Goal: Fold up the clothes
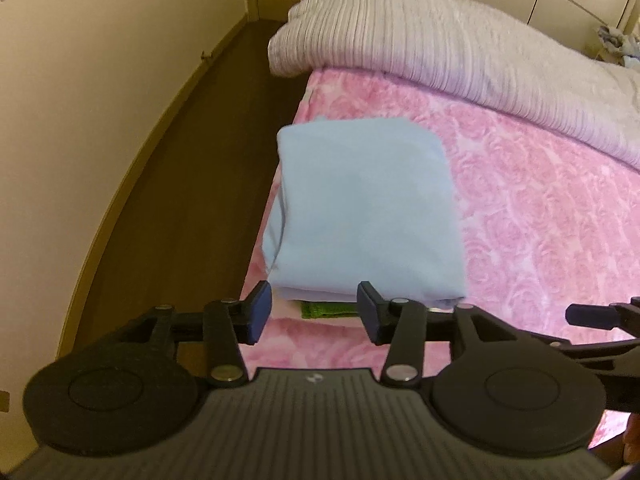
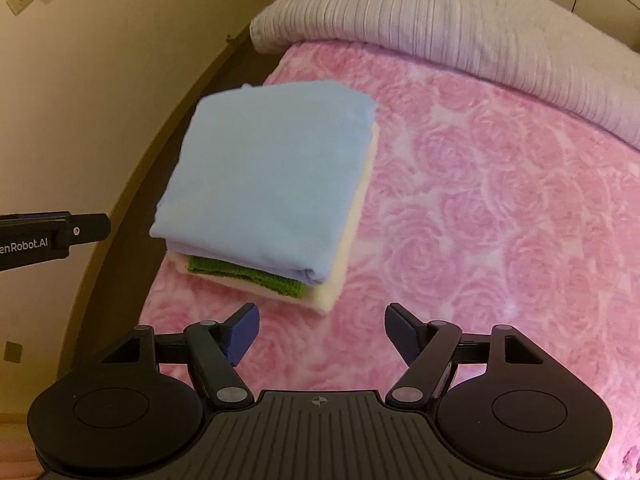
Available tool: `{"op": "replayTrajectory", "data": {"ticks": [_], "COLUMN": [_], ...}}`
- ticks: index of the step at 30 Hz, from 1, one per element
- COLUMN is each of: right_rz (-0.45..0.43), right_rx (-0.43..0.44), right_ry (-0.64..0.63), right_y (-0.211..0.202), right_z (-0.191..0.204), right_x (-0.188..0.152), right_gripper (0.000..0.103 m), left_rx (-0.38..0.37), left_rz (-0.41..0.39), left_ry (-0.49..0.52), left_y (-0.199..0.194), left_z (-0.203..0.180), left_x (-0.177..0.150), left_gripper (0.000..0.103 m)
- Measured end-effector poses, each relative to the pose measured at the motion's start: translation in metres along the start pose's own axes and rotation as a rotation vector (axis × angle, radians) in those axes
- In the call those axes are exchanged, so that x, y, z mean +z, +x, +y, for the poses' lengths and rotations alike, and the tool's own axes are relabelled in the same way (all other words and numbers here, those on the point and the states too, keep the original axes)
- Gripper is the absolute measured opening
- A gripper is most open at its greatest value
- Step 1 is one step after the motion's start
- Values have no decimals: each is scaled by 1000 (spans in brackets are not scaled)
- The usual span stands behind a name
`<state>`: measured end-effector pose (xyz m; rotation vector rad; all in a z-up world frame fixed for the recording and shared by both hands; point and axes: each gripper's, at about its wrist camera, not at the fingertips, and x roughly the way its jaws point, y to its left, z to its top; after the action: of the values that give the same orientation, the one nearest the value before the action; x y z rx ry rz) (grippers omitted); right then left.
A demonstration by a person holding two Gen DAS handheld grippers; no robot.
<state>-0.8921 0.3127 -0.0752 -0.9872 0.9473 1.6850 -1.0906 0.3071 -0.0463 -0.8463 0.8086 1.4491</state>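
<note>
Both tools released, nothing between the jaws: left tool [image 1: 314,312] hangs above the near edge of the stack, right tool [image 2: 320,336] just short of it over bare bedspread. Folded light-blue garment [image 2: 264,176] lies flat on top of a cream folded piece [image 2: 352,248], with a green folded item [image 2: 244,272] sandwiched between; only its near edge shows. The stack sits on the pink rose-print bed [image 2: 500,220], at the corner nearest the wall, and looks finished as a fold. Risk, judged: the stack is very close to the mattress edge on the wall side; in the left view the blue layer appears to reach or slightly overhang that edge, though the fisheye makes this uncertain. A nudge toward the dark floor strip [image 1: 180,200] could tip the pile off the bed. The blue top layer is soft and unpinned, so a jaw tip dragging across it would skew the fold or pull it off the layers beneath. Open room: wide bare bedspread to the right of the stack. The grey ribbed duvet [image 1: 460,48] bounds the far side, well apart from the stack. Wall side is tight.
</note>
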Motion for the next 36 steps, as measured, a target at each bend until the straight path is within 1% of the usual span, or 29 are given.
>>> {"op": "replayTrajectory", "data": {"ticks": [2,7,11,16,23,29,32,36], "right_rz": [-17,-46,-44,-35,-18,-21,-32,-41], "right_rx": [4,5,4,-16,-65,-90,-91,-70], "right_ry": [0,-24,-48,-55,-45,-59,-70,-91], "right_y": [-11,-32,-40,-44,-41,-44,-45,-46], "right_z": [0,5,8,9,8,7,6,-2], "right_x": [-3,-10,-13,-18,-24,-23,-21,-18], "right_gripper": [73,73,73,77,78,78,78,78], "left_rx": [-1,8,11,4,-14,-28,-16,14], "left_rz": [-15,-26,-19,-2,25,21,15,0], "left_ry": [0,-5,-16,-29,-27,-38,-48,-72], "left_y": [-11,-31,-37,-38,-29,-26,-27,-29], "left_z": [-6,-16,-20,-21,-23,-25,-27,-34], "left_x": [-4,-14,-22,-30,-37,-35,-34,-32], "left_gripper": [51,52,53,53,53,53,53,53]}}
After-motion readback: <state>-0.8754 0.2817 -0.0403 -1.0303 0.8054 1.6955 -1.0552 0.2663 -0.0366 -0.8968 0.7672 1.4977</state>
